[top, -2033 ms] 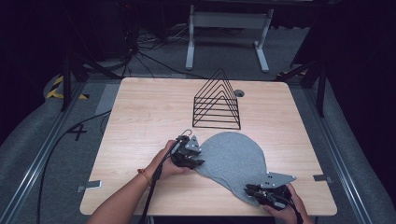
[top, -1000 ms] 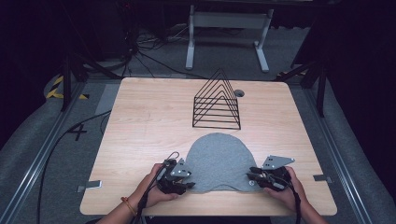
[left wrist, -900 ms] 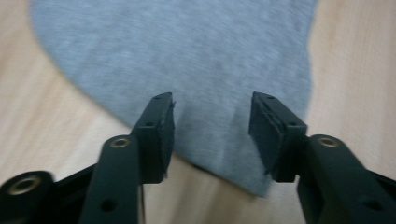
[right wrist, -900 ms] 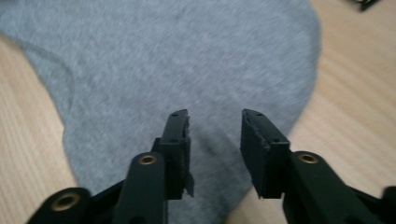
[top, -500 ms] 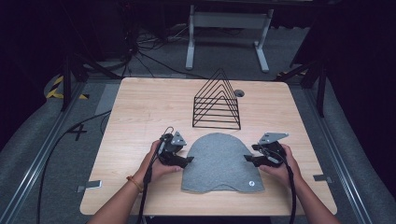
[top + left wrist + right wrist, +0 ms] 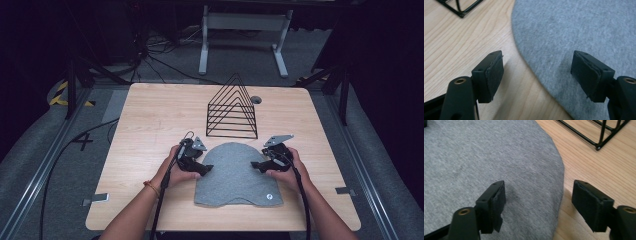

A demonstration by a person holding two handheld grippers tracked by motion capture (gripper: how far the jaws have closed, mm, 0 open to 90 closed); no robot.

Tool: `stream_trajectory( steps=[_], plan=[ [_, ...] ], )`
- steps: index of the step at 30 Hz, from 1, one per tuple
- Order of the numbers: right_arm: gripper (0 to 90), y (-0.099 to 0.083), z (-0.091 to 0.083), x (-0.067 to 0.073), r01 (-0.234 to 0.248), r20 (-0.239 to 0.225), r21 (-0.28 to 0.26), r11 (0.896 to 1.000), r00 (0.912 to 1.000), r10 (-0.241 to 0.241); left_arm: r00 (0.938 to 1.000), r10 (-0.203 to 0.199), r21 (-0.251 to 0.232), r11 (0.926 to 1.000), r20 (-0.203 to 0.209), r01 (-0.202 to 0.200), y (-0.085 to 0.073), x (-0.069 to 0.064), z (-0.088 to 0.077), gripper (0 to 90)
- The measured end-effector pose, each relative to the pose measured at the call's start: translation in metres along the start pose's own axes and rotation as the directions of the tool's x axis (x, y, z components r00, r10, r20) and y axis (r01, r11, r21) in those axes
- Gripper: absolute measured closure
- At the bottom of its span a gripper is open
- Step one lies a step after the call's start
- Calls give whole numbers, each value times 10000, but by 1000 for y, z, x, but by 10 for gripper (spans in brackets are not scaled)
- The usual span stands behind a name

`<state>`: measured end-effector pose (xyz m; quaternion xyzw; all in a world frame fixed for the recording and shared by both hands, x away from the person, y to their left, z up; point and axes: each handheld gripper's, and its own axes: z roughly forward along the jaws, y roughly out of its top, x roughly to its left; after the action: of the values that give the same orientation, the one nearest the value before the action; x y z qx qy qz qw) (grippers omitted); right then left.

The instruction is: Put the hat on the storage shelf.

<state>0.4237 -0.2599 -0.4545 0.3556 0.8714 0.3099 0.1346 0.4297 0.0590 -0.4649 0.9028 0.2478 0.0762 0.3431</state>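
A flat grey knitted fabric cap (image 6: 236,175), dome-shaped with a straight hem and a small round tag near one hem corner, lies spread on the pale wooden bench (image 6: 150,125) between the two hand-held tools. The left tongs (image 6: 204,169) sit at the cap's left curved edge and the right tongs (image 6: 256,165) at its right curved edge, both pointing inward at the cloth. Both have just been opening and now stand wide apart with nothing pinched: in the left gripper view one pad (image 6: 495,72) hangs over bare wood and the other over the grey knit, the cap's rim running between them; the right gripper view shows the same, with one pad (image 6: 499,202) above the fabric and its partner above wood.

The cap looks light, limp and thin, probably two soft layers, so it would likely sag and fold when lifted by a single point. It should be neither fragile nor slippery against the textured pads. The curved edges directly under each pair of tongs seem the best places to take hold, one jaw slid beneath the rim. A black wire triangular rack (image 6: 232,112) stands just beyond the cap's crown, away from both tongs.
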Motion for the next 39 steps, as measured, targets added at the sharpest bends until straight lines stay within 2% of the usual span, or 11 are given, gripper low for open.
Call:
stream_trajectory(
  steps=[1,2,5,10,13,15,17,20,25,31,39],
  plan=[
    [361,0,0,1,92,-102,-40,9999,9999,-92,10000,-33,4,10000,25,33,0,-1,0,298],
    [388,0,-1,2,139,-215,-54,9999,9997,-140,9999,155,20,9999,77,-155,1,-1,-1,327],
    [442,2,-1,4,32,-134,15,10000,9999,-32,9990,333,54,9994,282,-334,2,-4,-1,435],
    [622,2,-2,11,-112,-145,-66,9999,9998,111,9989,211,-249,9995,409,-201,1,-6,-1,611],
    [737,-1,-2,13,-200,-374,-265,9994,9991,190,9967,133,-300,9995,798,-110,2,-6,1,768],
    [799,-1,-3,13,-293,-595,-303,9991,9979,275,9965,106,-313,9995,827,-80,4,-7,2,826],
    [827,-2,-3,13,-268,-626,-286,9992,9977,250,9973,172,-320,9994,709,-149,5,-9,3,833],
    [840,-3,-7,15,-11,-449,-342,9994,9990,-4,9970,523,-210,9985,563,-512,8,-11,0,838],
    [844,-1,-23,16,208,-457,-841,9962,9987,-247,9955,806,-579,9953,502,-777,16,-14,-13,842],
    [845,9,-48,21,681,-124,-1517,9861,9974,-708,9934,1119,-972,9893,244,-1090,27,-15,-32,845],
    [847,28,-80,19,1033,278,-2013,9741,9946,-997,9878,1540,-1612,9746,-220,-1555,56,-14,-65,846]
  ],
)
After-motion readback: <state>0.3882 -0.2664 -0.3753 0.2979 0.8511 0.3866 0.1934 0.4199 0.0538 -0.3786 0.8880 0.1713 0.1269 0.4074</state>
